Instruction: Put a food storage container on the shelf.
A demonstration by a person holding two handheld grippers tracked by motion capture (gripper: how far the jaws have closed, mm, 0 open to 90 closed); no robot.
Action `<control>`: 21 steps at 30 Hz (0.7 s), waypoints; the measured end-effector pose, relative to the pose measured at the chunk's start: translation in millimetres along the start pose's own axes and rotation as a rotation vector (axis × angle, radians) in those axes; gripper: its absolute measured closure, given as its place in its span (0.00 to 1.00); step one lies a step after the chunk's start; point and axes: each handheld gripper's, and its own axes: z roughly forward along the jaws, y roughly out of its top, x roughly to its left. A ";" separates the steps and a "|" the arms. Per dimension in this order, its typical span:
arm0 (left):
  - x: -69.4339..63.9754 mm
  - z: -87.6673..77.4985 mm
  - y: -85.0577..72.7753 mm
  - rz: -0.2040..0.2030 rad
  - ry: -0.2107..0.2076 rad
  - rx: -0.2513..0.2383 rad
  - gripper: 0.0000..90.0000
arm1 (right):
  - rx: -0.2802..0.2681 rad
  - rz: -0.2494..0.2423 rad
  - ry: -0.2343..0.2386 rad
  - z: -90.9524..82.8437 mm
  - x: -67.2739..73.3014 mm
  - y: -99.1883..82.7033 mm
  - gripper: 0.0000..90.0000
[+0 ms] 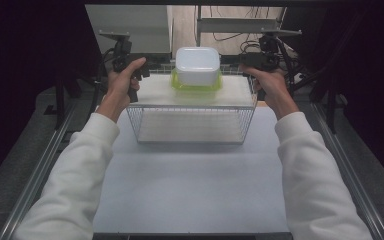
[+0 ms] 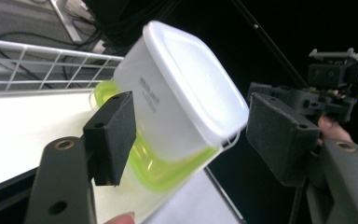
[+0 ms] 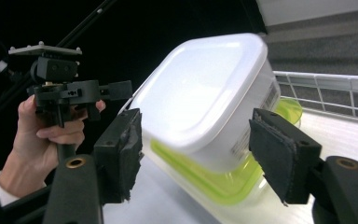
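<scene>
The left gripper (image 2: pixel 186 135) had its jaws standing apart, its pads (image 2: pixel 114 135) clear of everything, with the white container (image 2: pixel 177 88) framed in the gap between them but farther off and untouched. The right gripper (image 3: pixel 196 158) was the same — jaws spread, pads (image 3: pixel 275 158) pressing on nothing, the container (image 3: pixel 205 98) lying beyond them. In the high view the left gripper (image 1: pixel 125 60) sat at about nine o'clock of the container (image 1: pixel 197 65) and the right gripper (image 1: pixel 260 60) at about three o'clock, each a little apart from it, held in the person's left hand (image 1: pixel 122 82) and right hand (image 1: pixel 270 85). The white container rested upside down, base up, stacked on a green-rimmed container (image 1: pixel 196 85) of like shape that also looked inverted, and the pair stood on the white board topping the wire basket (image 1: pixel 192 125), toward its twelve o'clock edge. The basket stood on the pale table (image 1: pixel 195 190). Judging by this, the stacking seemed done and the load let go — both hands free beside it. What remained, if anything, was probably only to draw the hands back toward six o'clock; whether the upper container sat squarely on the lower one could not be told for sure.
</scene>
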 end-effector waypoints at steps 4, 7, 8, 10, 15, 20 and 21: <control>-5.5 -13.6 -12.5 0.043 -0.003 -0.008 0.34 | -0.001 -0.044 -0.007 -10.8 5.5 -8.1 0.36; -12.1 -26.5 -27.4 0.082 0.002 -0.011 0.32 | -0.002 -0.078 -0.013 -21.7 10.8 -19.4 0.35; -14.7 -31.0 -33.9 0.099 0.006 -0.011 0.32 | 0.003 -0.087 -0.007 -24.9 12.2 -24.2 0.35; -19.4 -43.1 -56.0 0.124 0.000 -0.008 0.31 | -0.002 -0.119 -0.005 -34.8 15.0 -41.8 0.34; -19.3 -54.4 -88.2 0.145 -0.001 0.000 0.30 | -0.010 -0.136 0.007 -44.9 14.7 -71.0 0.34; -11.3 -58.5 -132.2 0.148 0.008 0.034 0.29 | 0.003 -0.164 0.011 -55.1 9.4 -118.6 0.34; -9.5 -59.2 -140.2 0.151 0.018 0.040 0.29 | 0.003 -0.164 0.011 -55.1 9.4 -118.6 0.34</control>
